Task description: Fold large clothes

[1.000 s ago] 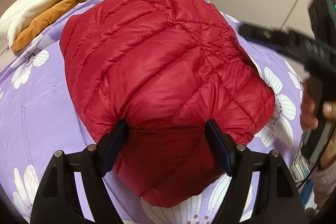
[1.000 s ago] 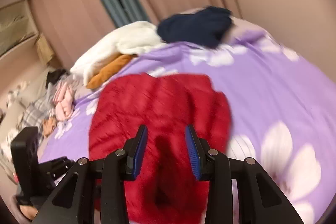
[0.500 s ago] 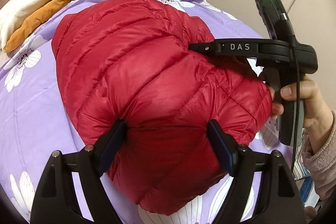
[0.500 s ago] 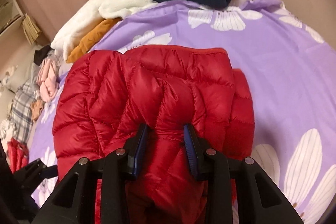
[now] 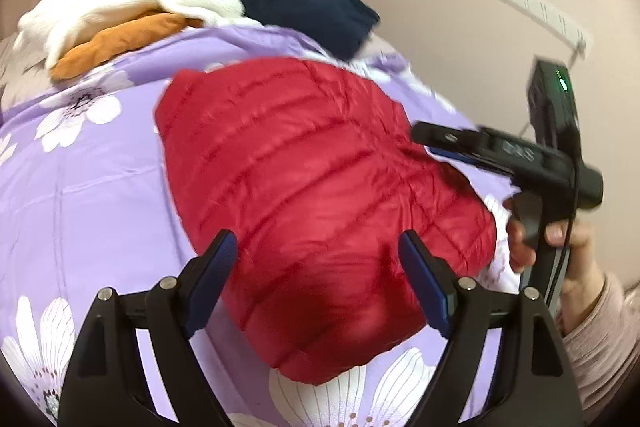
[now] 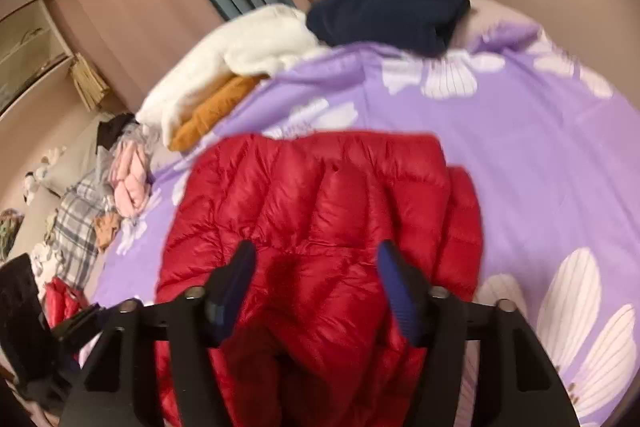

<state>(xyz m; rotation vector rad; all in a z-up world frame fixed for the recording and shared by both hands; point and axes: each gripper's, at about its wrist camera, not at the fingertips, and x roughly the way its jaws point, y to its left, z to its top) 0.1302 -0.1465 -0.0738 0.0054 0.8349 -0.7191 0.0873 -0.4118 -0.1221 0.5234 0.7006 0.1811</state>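
On the purple flowered bed (image 5: 92, 183) the folded red puffer jacket (image 5: 320, 195) lies between both grippers, whose fingers have just been opening wide with nothing clamped, so retreat gently, leaving the fold undisturbed.

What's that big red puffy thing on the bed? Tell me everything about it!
It is a red puffer jacket, shiny and quilted in stitched puffy rows. It lies folded into a thick bundle on the purple flowered bedspread, apart from the other clothes piled by the curtain. In the right wrist view a second layer pokes out along one side. Both grippers are open over it, the left and the right, whose jaws have just opened; neither pinches it.
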